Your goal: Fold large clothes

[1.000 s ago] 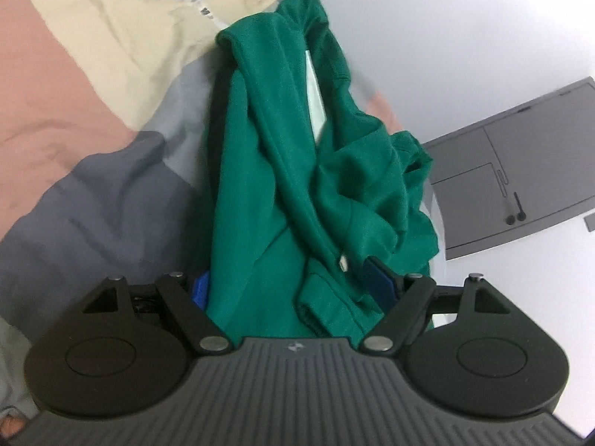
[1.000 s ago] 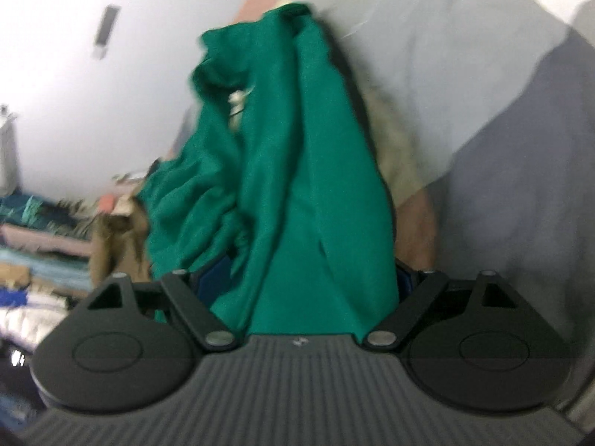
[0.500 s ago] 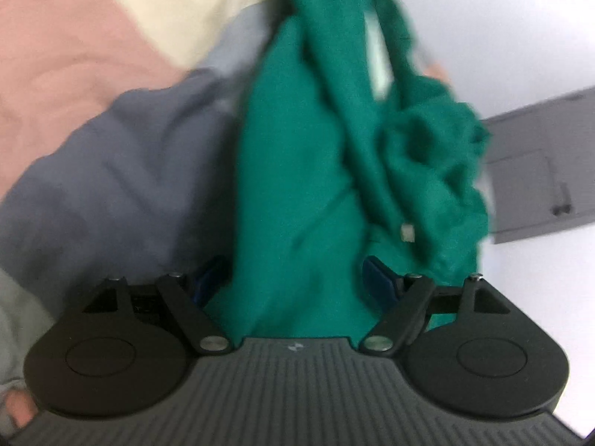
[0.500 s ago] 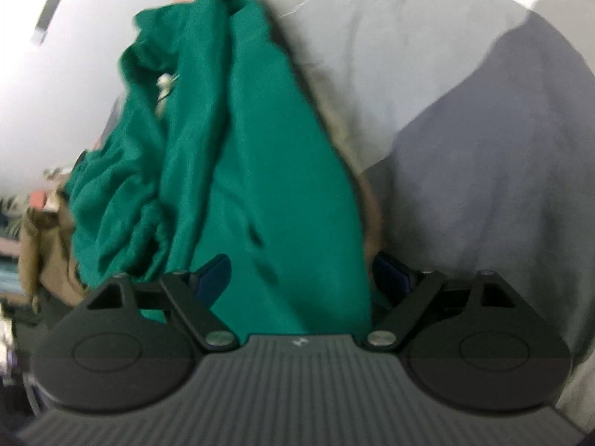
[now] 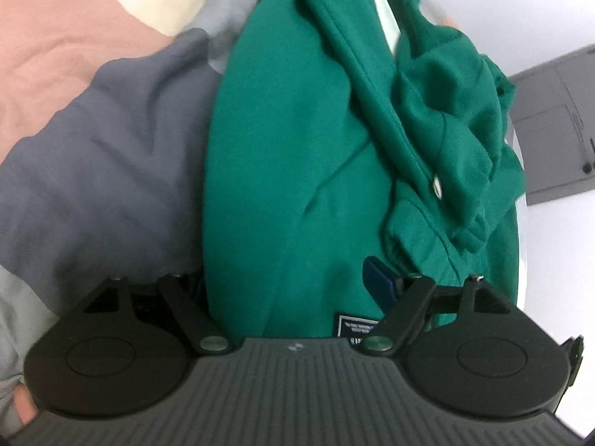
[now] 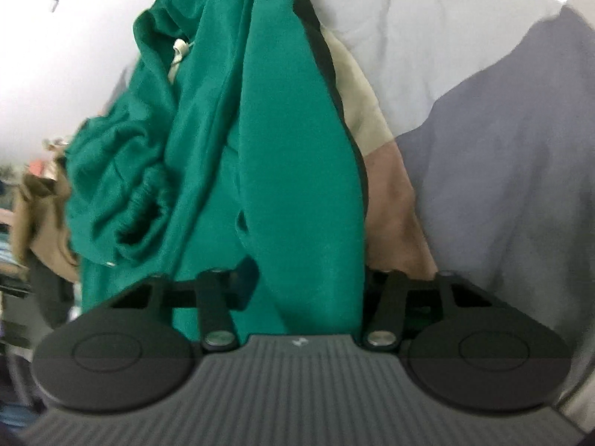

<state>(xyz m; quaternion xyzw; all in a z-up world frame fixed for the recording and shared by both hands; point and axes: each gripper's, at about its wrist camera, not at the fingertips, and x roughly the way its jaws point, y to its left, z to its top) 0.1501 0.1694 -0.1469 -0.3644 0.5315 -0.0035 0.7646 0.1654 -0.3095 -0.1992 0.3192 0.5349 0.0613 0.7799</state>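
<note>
We see one green hoodie [image 5: 305, 141] lying in a long bunch on a bed cover [image 5: 111, 156] made of big patches of colour: pink, cream, light grey and dark grey. We count two grippers, one in each view. The left gripper [image 5: 290, 278] has its fingers [image 5: 375, 278] spread wide, with the bottom edge of the hoodie lying between them. One blue finger shows on the right side; the cloth hides the other one, so we cannot tell if they press on the cloth. One small dark label [image 5: 359, 325] sits on the hoodie's edge, close to this gripper. One little metal ring [image 5: 436, 186] shines on a fold further up. One grey panel [image 5: 557, 126] shows at the right, off the bed. The right gripper [image 6: 308, 278] is closing its fingers, and a thick fold of the hoodie [image 6: 290, 171] runs between them and fills the gap. We see one white cord [image 6: 178, 55] near the top of the hoodie and one gathered cuff [image 6: 145, 200] on the left. One brown piece of clothing [image 6: 41, 215] lies past the hoodie, but it is blurry.
</note>
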